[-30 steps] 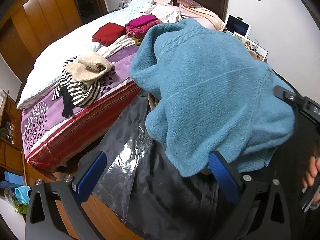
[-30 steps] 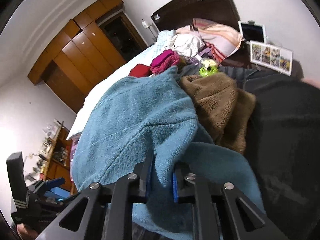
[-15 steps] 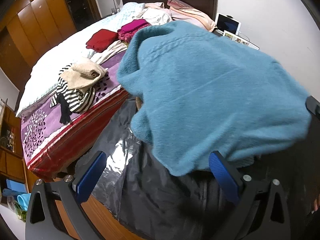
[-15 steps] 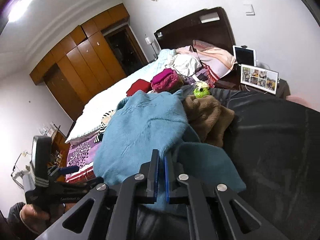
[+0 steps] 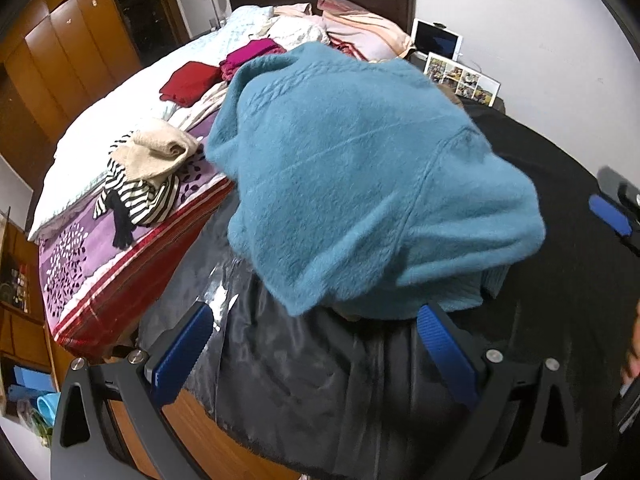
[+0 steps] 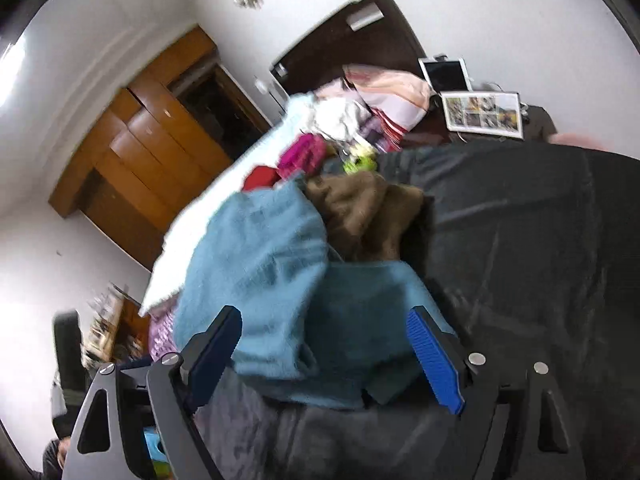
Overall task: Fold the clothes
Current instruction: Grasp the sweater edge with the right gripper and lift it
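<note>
Teal and fluffy, the knitted sweater [image 5: 360,176] lay in a heap on the black cloth [image 5: 560,184] beside the bed [image 5: 80,152]. My right gripper [image 6: 324,354] had just been opening; its blue fingers [image 6: 434,364] stood spread, with the sweater's edge between them but not squeezed. My left gripper [image 5: 316,354] was spread wide too, pinching nothing, just below the sweater.
</note>
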